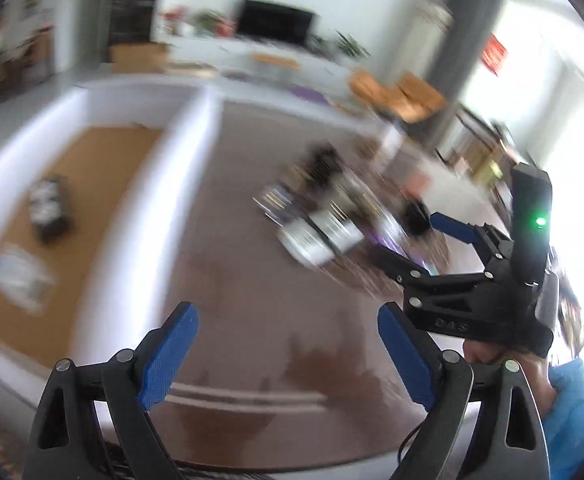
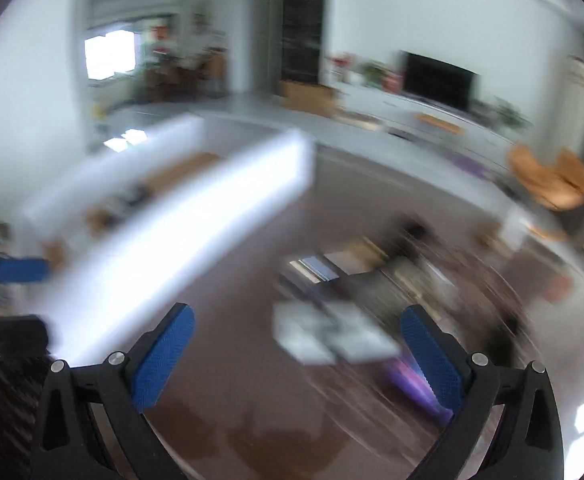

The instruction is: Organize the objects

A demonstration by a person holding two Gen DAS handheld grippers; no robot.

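Blue-padded fingers of the left claw [image 1: 287, 356] fill the bottom of the left wrist view, spread wide apart with nothing between them, only bare brown desk [image 1: 231, 280] below. The right claw [image 2: 298, 360] in its own view is likewise wide apart and empty, hanging over the same brown surface.

In the left view the right claw [image 1: 408, 240] also shows at the right edge, held by a hand [image 1: 488, 356] in a light blue sleeve [image 1: 576, 412], with a small green light on its body. One of its blue pads reaches toward the pile.

A heap of small objects [image 1: 332, 216] lies on the desk ahead of both claws, toward the right. Blur smears it badly: white and grey flat pieces, dark shapes and a streak of purple can be made out, but no single item can be named. In the right view the pile [image 2: 332, 332] sits between and just beyond the claw fingers.

A white tray [image 1: 195, 128] with raised walls and a tan floor lies to the left of the pile, its near wall running diagonally. A dark item [image 1: 49, 208] and a pale flat item [image 1: 19, 276] rest inside; both are too blurred to identify. A wide stretch of bare desk separates the tray from the pile.

Beyond the desk edge, a blurred room shows a dark television [image 2: 438, 80] and an orange chair [image 2: 552, 180].
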